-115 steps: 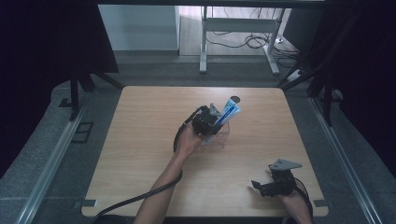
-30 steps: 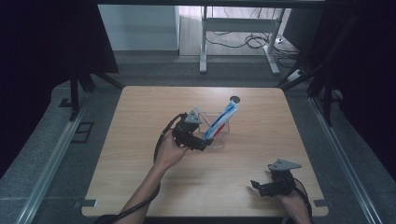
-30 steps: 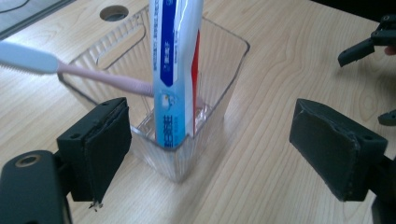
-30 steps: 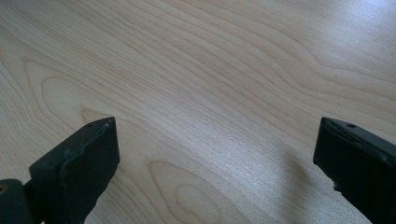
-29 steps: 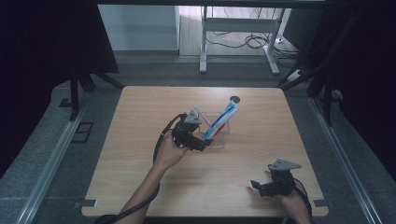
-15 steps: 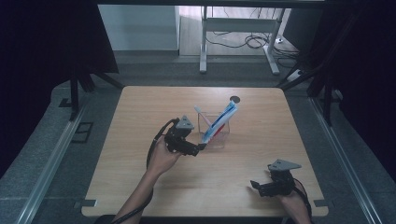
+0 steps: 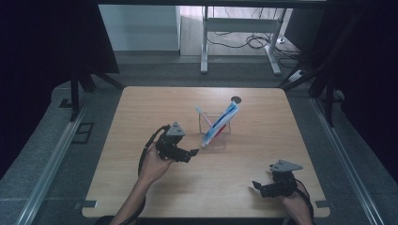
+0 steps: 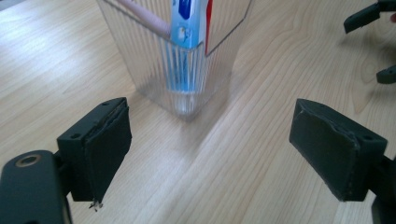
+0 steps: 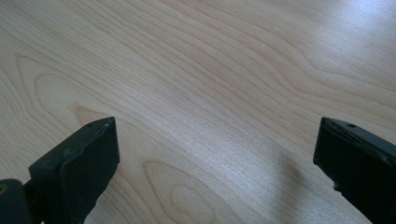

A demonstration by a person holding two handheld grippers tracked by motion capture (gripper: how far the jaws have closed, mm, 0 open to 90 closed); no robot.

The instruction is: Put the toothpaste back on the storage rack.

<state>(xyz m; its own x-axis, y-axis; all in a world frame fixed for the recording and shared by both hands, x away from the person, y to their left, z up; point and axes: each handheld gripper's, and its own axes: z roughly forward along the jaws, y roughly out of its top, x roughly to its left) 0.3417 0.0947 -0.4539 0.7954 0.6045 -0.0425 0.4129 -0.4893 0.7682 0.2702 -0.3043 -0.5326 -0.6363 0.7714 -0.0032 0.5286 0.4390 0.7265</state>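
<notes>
— High view, left to right: where were my left gripper [image 7: 190, 153] and the clear cup [image 7: 217, 132]?

— Fingers spread, empty, beside it mid-tabletop [image 7: 141, 187], toothpaste [image 7: 220, 124] inside. Right gripper [image 7: 258, 186] sat spread too. Placing looked finished; I judged retreat next.

Right gripper [image 9: 215, 175], black jaws spread wide, apparently just above bare light wooden table [image 9: 224, 79], nothing between them.
</notes>
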